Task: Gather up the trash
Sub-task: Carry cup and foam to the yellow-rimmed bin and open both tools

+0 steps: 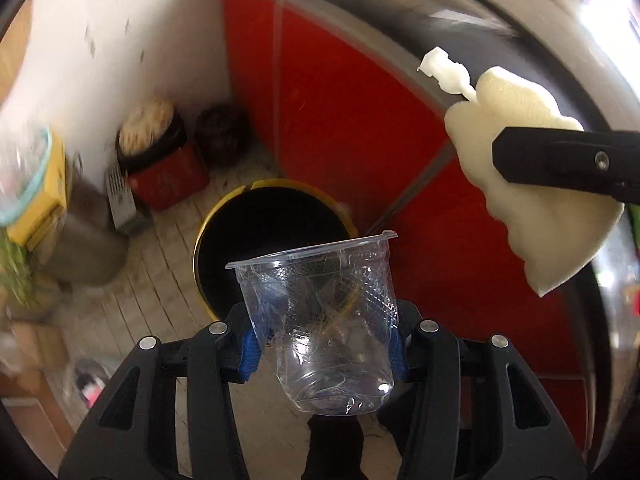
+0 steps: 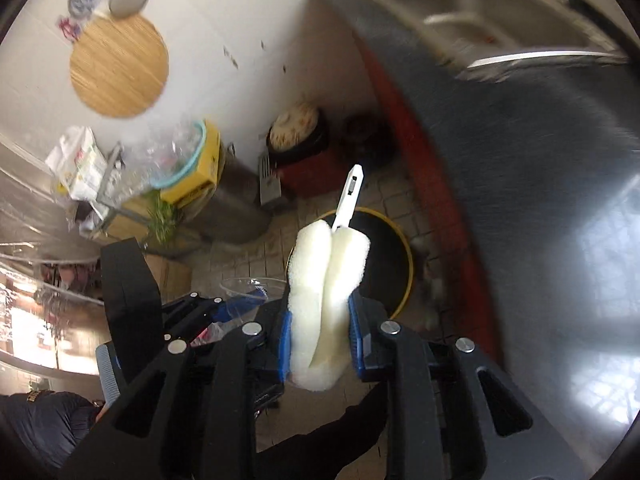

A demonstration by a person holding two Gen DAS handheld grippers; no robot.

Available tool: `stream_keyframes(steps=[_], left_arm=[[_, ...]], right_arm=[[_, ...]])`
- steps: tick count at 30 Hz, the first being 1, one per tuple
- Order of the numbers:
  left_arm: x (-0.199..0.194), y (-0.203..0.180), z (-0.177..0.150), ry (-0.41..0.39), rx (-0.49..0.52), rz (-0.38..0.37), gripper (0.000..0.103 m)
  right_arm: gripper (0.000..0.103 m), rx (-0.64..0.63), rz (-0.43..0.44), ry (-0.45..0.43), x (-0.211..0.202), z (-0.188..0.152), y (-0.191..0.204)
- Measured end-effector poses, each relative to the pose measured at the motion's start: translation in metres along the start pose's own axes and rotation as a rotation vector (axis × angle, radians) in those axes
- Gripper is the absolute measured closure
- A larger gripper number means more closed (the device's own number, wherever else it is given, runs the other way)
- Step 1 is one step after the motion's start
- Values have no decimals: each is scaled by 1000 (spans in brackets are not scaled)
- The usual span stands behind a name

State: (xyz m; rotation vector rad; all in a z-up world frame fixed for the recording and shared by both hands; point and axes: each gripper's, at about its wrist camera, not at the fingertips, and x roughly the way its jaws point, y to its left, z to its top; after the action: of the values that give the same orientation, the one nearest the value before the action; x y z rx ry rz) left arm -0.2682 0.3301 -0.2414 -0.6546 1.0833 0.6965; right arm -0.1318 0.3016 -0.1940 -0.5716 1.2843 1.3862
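here the left claw (image 1: 324, 354) clamps a clear cup (image 1: 320, 320), the right claw (image 2: 322, 340) a sponge brush (image 2: 324, 300); writing unreadable.

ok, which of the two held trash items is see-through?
The plastic cup in the left tongs: clear, crinkled, hollow. The right tongs squeeze an opaque cream sponge brush head with a white stub.

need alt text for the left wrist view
The left hand-held gripper holds a crumpled clear plastic cup above a black bin with a yellow rim. At upper right, the right hand-held gripper clamps a pale sponge brush beside red cabinets.
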Motion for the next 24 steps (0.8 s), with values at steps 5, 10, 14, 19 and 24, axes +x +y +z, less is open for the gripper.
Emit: stream_keyframes(steps=[5,10,14,19,24], left_arm=[[54,43,-6,8,-49,-18,54],[85,64,-12,27,-88,-42,39],[91,73,-9,48,-108,-11,19],[66,73,-5,39,-95,7,19],[1,40,5,6,22,92,19]], right_arm=[[79,-32,-31,86,79,24,8],[70,-80,-75,121,121,26,5],[28,-78,-82,118,125,32,1],[26,-54,-58,97,81,32,6],[16,-42,-94,-44,-38,9,17]])
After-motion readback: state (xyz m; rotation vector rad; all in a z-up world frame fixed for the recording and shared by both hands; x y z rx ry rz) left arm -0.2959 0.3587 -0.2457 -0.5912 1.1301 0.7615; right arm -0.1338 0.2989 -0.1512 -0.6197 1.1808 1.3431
